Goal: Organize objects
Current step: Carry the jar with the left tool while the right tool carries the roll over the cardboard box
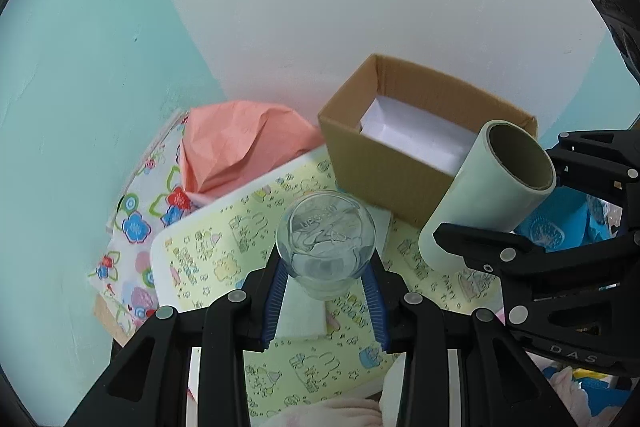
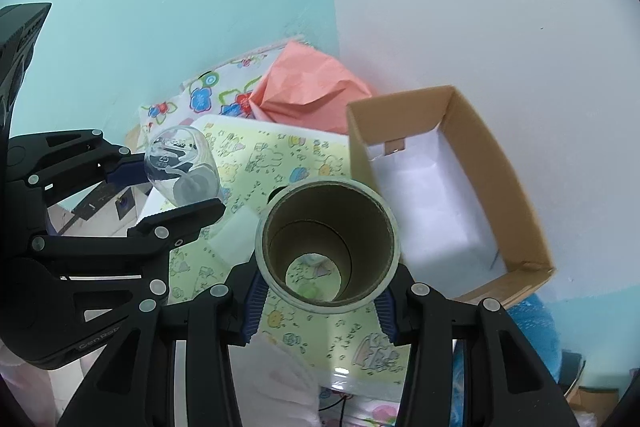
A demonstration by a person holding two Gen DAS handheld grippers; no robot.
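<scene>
My left gripper point(image 1: 326, 277) is shut on a clear glass cup point(image 1: 326, 247), held bottom-forward above the yellow patterned sheet point(image 1: 224, 251). It also shows in the right wrist view point(image 2: 182, 171), at the left. My right gripper point(image 2: 320, 303) is shut on a pale green roll with a cardboard core point(image 2: 326, 243), its open end facing the camera. In the left wrist view the roll point(image 1: 488, 195) hangs over the near corner of an open cardboard box point(image 1: 384, 163). The box point(image 2: 516, 195) is lined with white and looks empty.
Crumpled salmon-pink paper point(image 1: 236, 147) and a floral cloth point(image 1: 136, 219) lie behind the yellow sheet, against a teal and white wall corner. A white foam block point(image 1: 300, 311) lies on the sheet. Blue packaging point(image 1: 560, 223) sits at the right. Pink cloth point(image 1: 332, 413) lies near me.
</scene>
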